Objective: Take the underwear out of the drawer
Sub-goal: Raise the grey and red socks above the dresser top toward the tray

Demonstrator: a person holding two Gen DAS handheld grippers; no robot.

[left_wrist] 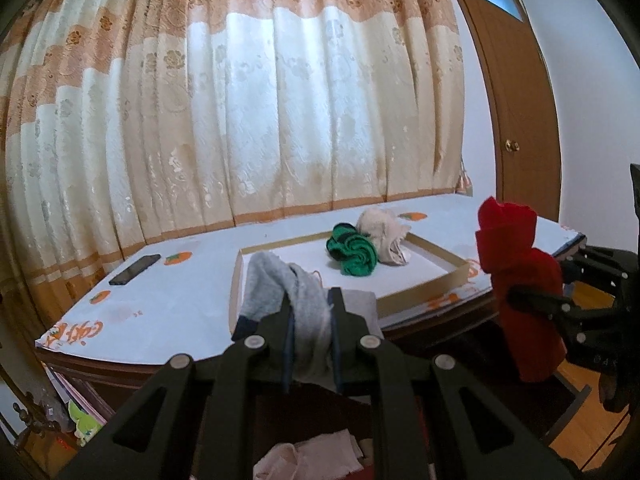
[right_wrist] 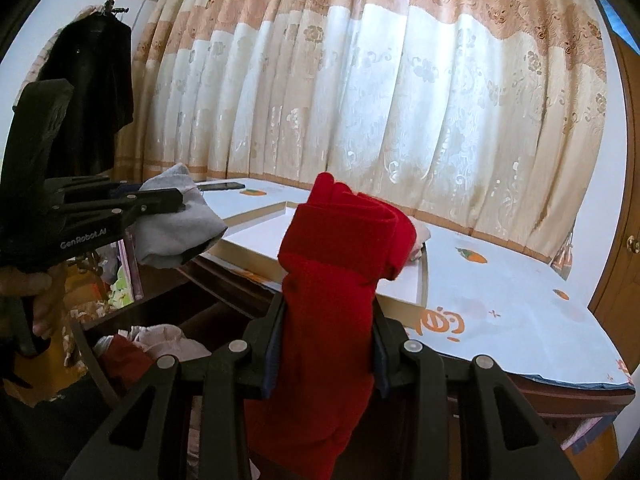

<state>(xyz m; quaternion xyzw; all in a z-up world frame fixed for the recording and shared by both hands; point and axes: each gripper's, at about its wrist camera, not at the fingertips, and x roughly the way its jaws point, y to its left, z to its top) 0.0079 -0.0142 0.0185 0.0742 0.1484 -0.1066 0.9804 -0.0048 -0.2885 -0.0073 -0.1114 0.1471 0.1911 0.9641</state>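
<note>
My left gripper (left_wrist: 310, 300) is shut on grey underwear (left_wrist: 288, 280), which droops over its fingers above the open drawer (left_wrist: 316, 452). The same left gripper (right_wrist: 176, 200) shows at the left of the right wrist view, with the grey underwear (right_wrist: 176, 232) hanging from it. My right gripper (right_wrist: 328, 316) is shut on red underwear (right_wrist: 336, 264), held upright in front of the table edge; this red underwear (left_wrist: 520, 280) appears at the right of the left wrist view. Pale pink and dark red garments (right_wrist: 148, 344) lie in the drawer below.
A shallow white tray (left_wrist: 424, 284) on the table holds a green garment (left_wrist: 352, 254) and a cream one (left_wrist: 384, 236). A black phone (left_wrist: 134, 269) lies on the patterned table cover (left_wrist: 168, 304). Curtains hang behind; a wooden door (left_wrist: 520, 120) stands right. A dark jacket (right_wrist: 92, 96) hangs left.
</note>
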